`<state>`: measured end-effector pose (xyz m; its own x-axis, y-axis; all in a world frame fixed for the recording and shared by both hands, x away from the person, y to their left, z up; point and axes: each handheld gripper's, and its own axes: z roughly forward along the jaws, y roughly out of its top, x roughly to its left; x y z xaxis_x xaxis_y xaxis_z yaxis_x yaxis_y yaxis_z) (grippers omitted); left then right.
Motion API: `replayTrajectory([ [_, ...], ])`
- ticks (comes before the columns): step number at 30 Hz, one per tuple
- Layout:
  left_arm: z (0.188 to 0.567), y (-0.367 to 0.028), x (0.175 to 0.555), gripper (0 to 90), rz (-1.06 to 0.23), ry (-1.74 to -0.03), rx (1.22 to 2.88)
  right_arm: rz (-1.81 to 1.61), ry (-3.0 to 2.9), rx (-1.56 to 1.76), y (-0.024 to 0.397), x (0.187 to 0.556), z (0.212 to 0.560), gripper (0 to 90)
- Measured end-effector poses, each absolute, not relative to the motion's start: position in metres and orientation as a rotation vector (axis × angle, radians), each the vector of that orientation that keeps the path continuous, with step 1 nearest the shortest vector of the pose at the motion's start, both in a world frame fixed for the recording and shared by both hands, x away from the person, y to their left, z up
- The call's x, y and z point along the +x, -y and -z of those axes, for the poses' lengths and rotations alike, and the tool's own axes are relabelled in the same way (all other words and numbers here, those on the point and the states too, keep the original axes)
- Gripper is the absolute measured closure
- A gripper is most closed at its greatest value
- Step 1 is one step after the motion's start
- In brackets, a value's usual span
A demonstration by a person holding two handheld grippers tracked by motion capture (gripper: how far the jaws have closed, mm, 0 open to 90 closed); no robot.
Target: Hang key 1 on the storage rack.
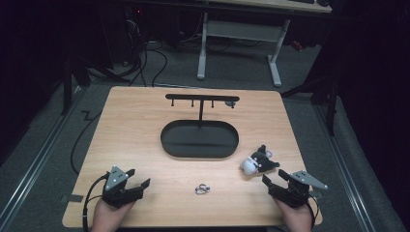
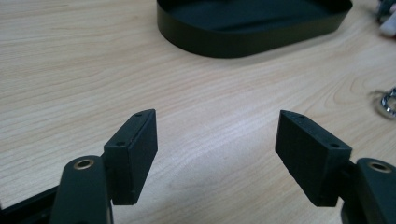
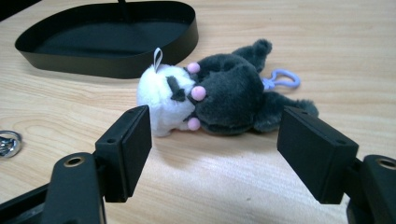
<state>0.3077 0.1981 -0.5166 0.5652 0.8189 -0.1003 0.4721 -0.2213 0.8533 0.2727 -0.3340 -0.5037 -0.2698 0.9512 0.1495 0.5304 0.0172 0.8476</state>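
A small plush toy (image 1: 258, 161), dark grey with a white face and pink dots, lies on the wooden table right of the black oval tray (image 1: 169, 140). In the right gripper view the plush toy (image 3: 219, 95) lies just beyond the jaws, with a lilac clip (image 3: 281, 79) behind it. My right gripper (image 1: 273, 180) (image 3: 215, 149) is open and holds nothing. My left gripper (image 1: 138, 179) (image 2: 217, 151) is open over bare wood at the front left. A metal ring (image 1: 201, 188) lies between the two grippers; the metal ring (image 2: 387, 101) shows at the right edge of the left gripper view.
A black hanger stand (image 1: 200, 99) with several pegs rises from the tray's back. The tray rim (image 2: 243, 44) lies ahead of the left gripper. The table's front edge runs just below both hands. Beyond the table stand a white desk frame (image 1: 237, 43) and cables on the floor.
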Motion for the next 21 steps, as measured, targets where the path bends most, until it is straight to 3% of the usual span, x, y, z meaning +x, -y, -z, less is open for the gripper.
replayTrajectory([
  [6, 0.525, -0.204, 0.314, 33.8, -0.545, -1.036, 1.884, -1.137, -1.850, 1.489, 0.333, 0.275, 0.507, 27.3],
  [11, 0.531, -0.210, 0.320, 34.3, -0.528, -1.080, 1.867, -1.108, -1.859, 1.499, 0.333, 0.278, 0.510, 29.2],
  [18, 0.533, -0.208, 0.317, 31.9, -0.533, -1.048, 1.867, -1.084, -1.862, 1.472, 0.336, 0.286, 0.512, 42.8],
  [19, 0.533, -0.208, 0.316, 32.1, -0.542, -1.051, 1.859, -1.088, -1.884, 1.485, 0.337, 0.289, 0.512, 57.0],
  [20, 0.533, -0.207, 0.316, 32.1, -0.544, -1.053, 1.854, -1.087, -1.882, 1.485, 0.338, 0.290, 0.511, 63.3],
  [21, 0.533, -0.207, 0.316, 32.1, -0.544, -1.053, 1.854, -1.087, -1.882, 1.485, 0.338, 0.290, 0.511, 63.3],
])
